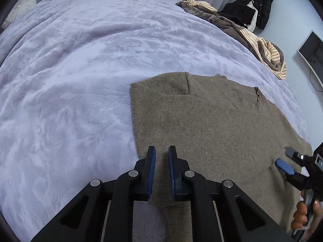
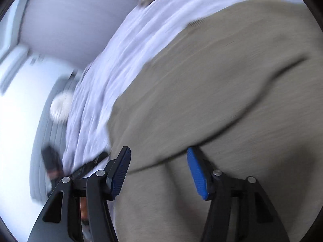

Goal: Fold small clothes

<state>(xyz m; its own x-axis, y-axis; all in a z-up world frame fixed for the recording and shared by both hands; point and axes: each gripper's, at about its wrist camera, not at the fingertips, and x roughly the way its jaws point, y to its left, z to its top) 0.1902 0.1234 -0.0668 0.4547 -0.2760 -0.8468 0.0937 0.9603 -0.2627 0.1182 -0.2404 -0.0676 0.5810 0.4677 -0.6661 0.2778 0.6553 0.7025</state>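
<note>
An olive-brown knit sweater (image 1: 212,125) lies flat on the lilac bedspread (image 1: 70,80), its left side folded in to a straight edge. My left gripper (image 1: 162,151) hovers over the sweater's near left edge, jaws a narrow gap apart with nothing between them. My right gripper (image 1: 286,157) shows at the right over the sweater's right edge, jaws apart. In the blurred right wrist view the right gripper (image 2: 158,155) is wide open just above the sweater (image 2: 212,100), holding nothing.
A heap of brown and striped clothes (image 1: 242,32) lies at the bed's far right edge. A black coat (image 1: 256,6) hangs on the wall beyond it. A monitor (image 1: 313,54) is on the right wall. Pillows (image 1: 22,2) lie at the far left.
</note>
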